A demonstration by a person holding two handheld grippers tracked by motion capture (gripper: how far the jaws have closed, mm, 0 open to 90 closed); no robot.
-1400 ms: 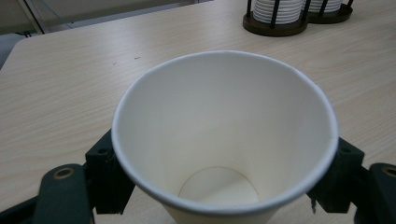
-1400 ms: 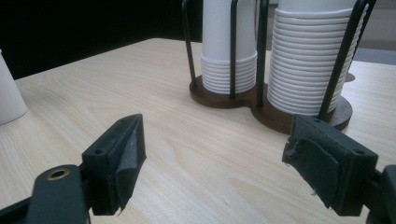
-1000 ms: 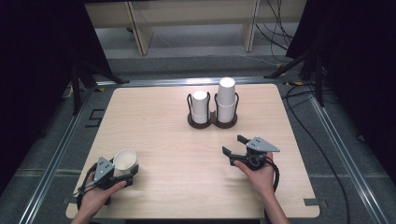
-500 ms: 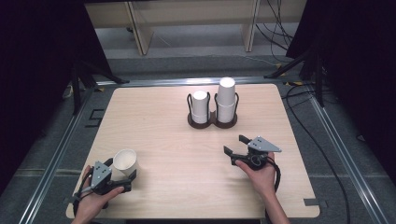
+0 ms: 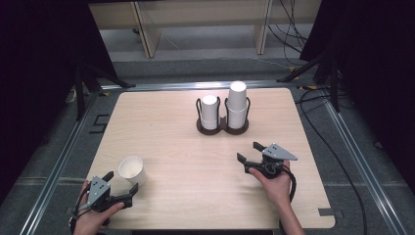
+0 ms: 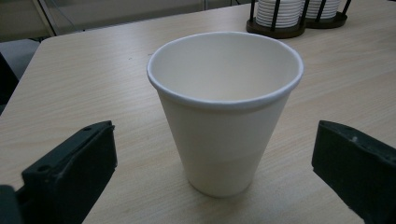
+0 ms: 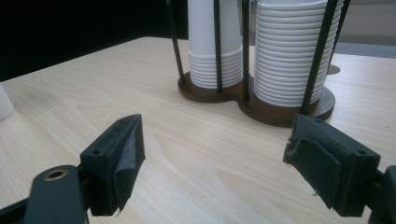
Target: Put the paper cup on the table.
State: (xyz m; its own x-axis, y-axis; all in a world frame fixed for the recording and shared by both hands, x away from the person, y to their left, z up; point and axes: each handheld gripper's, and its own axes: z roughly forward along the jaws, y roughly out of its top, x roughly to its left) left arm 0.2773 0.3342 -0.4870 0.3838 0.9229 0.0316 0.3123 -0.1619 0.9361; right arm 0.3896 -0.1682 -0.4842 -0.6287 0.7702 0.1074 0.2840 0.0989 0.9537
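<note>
A plain white paper cup (image 5: pixel 131 170) with a rolled rim stands upright and empty, mouth up, on the pale wooden counter (image 5: pixel 195 161) near its front left corner. It tapers toward a narrower base, which rests flat on the wood. Its inside is clean and cream-white, and its wall looks undented (image 6: pixel 224 112).

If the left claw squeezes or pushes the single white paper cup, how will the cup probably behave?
The paper cup looks thin-walled and empty, so it is probably very light and would dent under a hard squeeze. It stands upright on a base narrower than its rim, so a push near the top could tip it. On the smooth table it may slide easily.
</note>
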